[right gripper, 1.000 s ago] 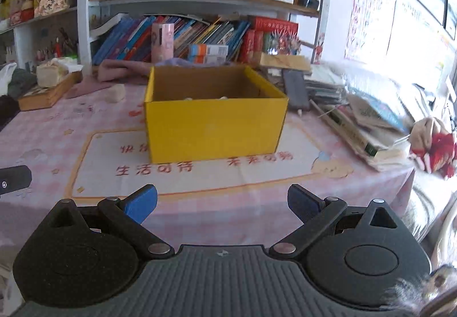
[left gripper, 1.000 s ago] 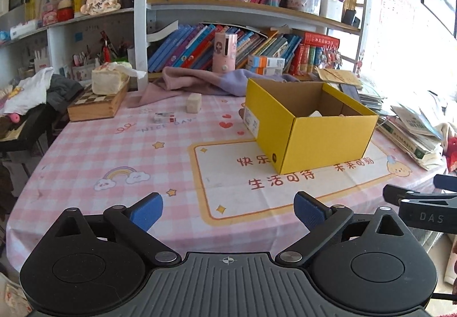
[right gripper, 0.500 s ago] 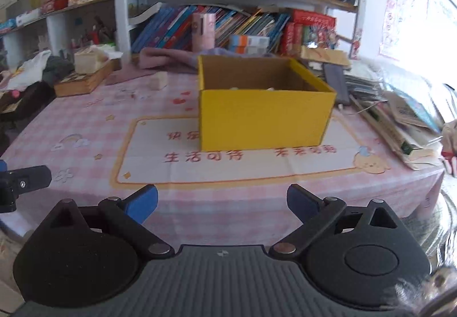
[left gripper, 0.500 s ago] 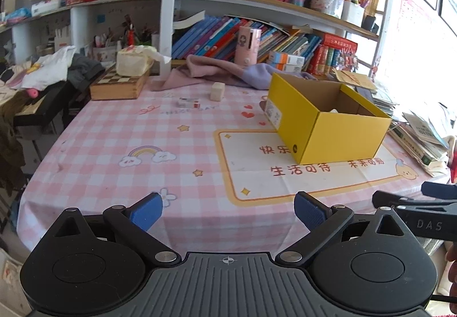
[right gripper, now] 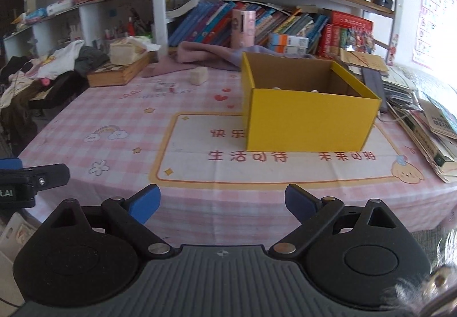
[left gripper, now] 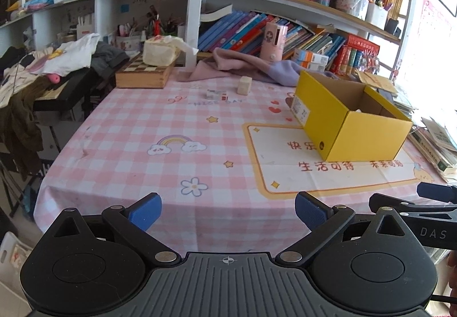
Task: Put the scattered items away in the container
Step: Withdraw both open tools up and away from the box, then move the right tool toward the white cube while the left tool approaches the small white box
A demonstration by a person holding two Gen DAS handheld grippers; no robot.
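Both views have swung leftward since the earlier frames, so the yellow box (left gripper: pixel 351 128) now sits right of centre. Left gripper (left gripper: pixel 227 211) hangs spread and empty; right gripper (right gripper: pixel 221 202) is closing slightly, nothing between its pads. Remaining items, a cream block (left gripper: pixel 244 85) and a small clear piece (left gripper: pixel 214 94), lie upper centre. The block looks light and stiff; pinch its flat sides.
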